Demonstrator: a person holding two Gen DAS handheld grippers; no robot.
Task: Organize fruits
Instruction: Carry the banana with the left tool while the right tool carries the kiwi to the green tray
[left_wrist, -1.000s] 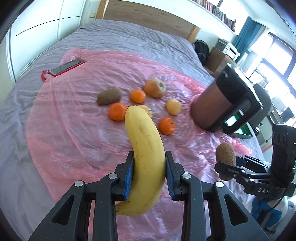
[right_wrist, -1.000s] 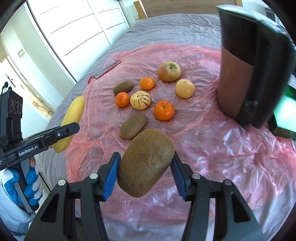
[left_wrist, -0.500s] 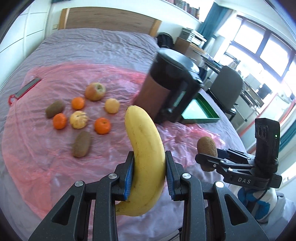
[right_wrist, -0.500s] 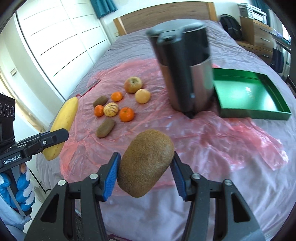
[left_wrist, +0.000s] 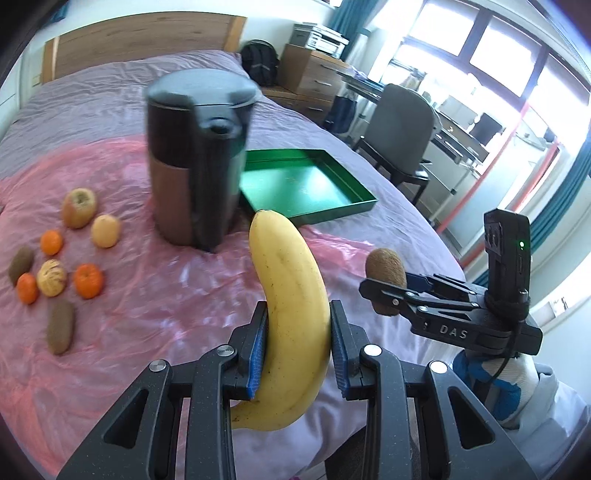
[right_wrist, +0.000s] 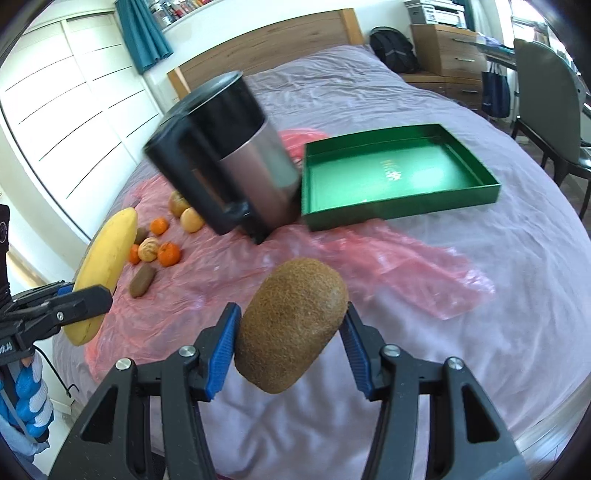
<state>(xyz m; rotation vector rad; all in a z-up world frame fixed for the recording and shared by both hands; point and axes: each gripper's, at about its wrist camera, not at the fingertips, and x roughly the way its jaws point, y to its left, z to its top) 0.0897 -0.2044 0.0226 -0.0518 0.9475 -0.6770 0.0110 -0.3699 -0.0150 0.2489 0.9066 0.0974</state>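
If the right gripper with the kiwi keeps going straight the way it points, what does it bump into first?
Probably the pink plastic sheet on the bed, short of the green tray. The right gripper, shut on the kiwi, points downward, but depth is hard to judge.

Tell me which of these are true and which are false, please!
1. The left gripper holds a banana. True.
2. The right gripper is empty. False: it is shut on a kiwi.
3. The green tray has fruit in it. False: nothing lies in it.
4. The kettle stands on the pink sheet. True.
5. The apple is in the tray. False: it lies on the pink sheet beside the other fruit.
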